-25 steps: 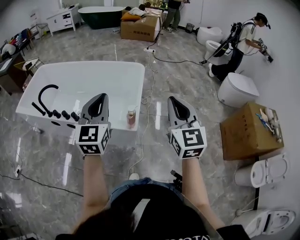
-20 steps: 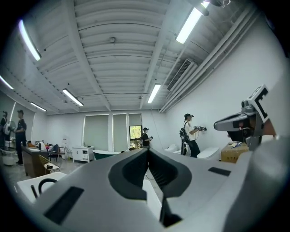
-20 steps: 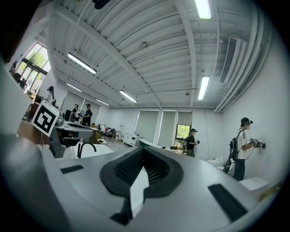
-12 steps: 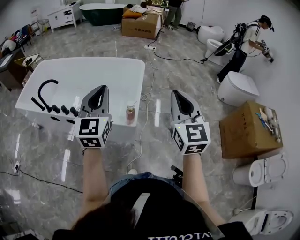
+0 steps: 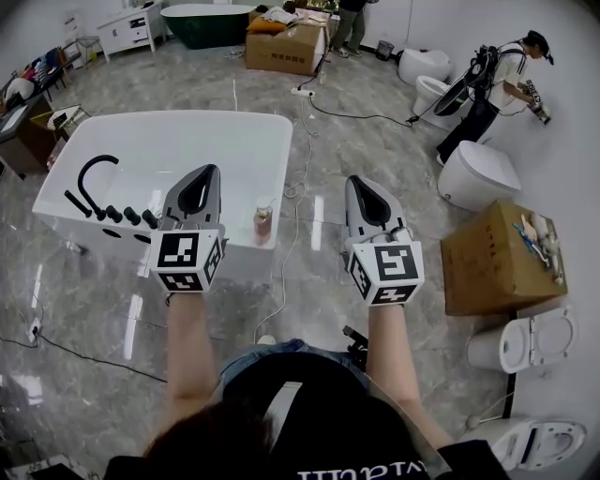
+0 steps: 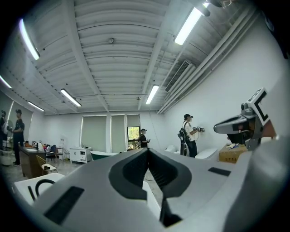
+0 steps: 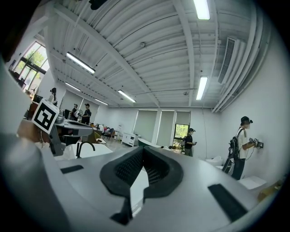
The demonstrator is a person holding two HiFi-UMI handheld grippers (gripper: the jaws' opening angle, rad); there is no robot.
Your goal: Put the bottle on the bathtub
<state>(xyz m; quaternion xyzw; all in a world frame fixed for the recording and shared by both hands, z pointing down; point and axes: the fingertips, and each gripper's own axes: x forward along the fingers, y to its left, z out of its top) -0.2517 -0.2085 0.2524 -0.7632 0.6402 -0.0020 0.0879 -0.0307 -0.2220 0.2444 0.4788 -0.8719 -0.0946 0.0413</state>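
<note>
L gripper (image 5: 208,171): jaws closed tip to tip, nothing betw. them; held roughly level, overlaps tub's near rim in head view.
R gripper (image 5: 357,180): jaws together too, empty; over the floor right of tub, apart from L.
Bottle (image 5: 263,221): upright on tub's near rim by its right corner; betw. the two grippers in head view, nearer L; neither touches it.
Bathtub (image 5: 187,119): white, rounded corners, on grey glossy floor.
Faucet (image 5: 92,175): black, curved spout, on tub's near-left rim w/ row of black knobs (image 5: 131,217) beside it.
Cable (image 5: 286,267): pale, on floor along tub's right side.
Cardboard box (image 5: 495,262): on floor at right, small items on top.
Toilet (image 5: 478,175): white, lid down, just beyond the box.
Person (image 5: 502,80): at right wall, gear on back, hands at wall.
Far end: big carton (image 5: 286,47), dark green tub (image 5: 202,19), white cabinet (image 5: 127,33).
</note>
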